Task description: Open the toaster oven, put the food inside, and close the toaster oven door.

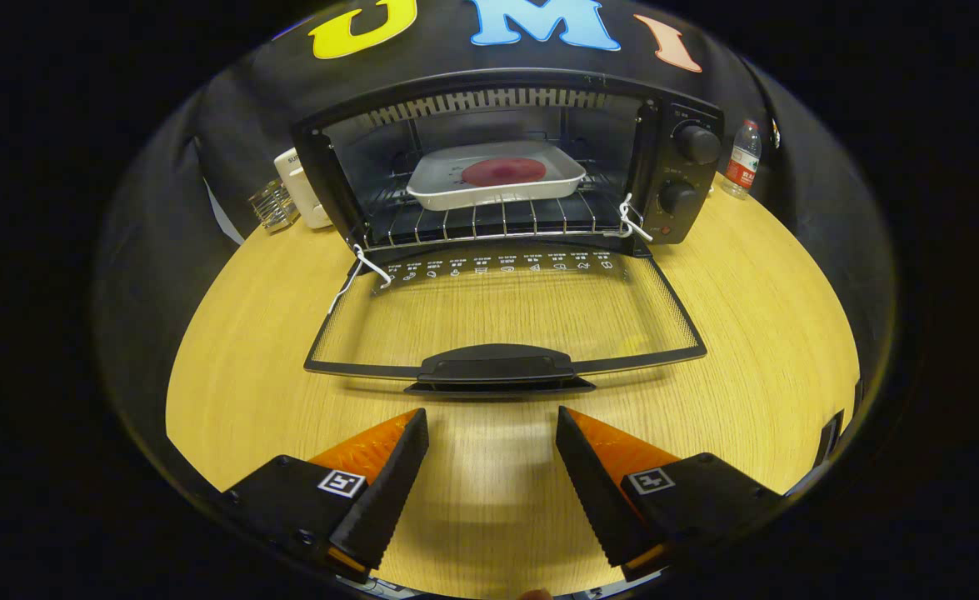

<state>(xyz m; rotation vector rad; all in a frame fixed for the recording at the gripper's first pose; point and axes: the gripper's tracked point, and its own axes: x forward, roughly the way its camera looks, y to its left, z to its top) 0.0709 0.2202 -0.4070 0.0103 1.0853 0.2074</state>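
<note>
The toaster oven (510,158) faced the spread, empty claw (491,425), its door (506,321) lying flat toward it, tray (447,179) lengthwise across the rack.

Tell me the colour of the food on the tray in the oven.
Dark red: a round patty on the white rectangular tray, best in the gripper view. Gripper open.

gripper (491,414) | fingers spread apart | holding nothing | level, pointing forward

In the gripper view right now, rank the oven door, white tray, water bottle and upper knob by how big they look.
1. Oven door, open, nearest the gripper, whose fingers are apart
2. White tray
3. Water bottle
4. Upper knob, close to the bottle; ranking unsure
</note>
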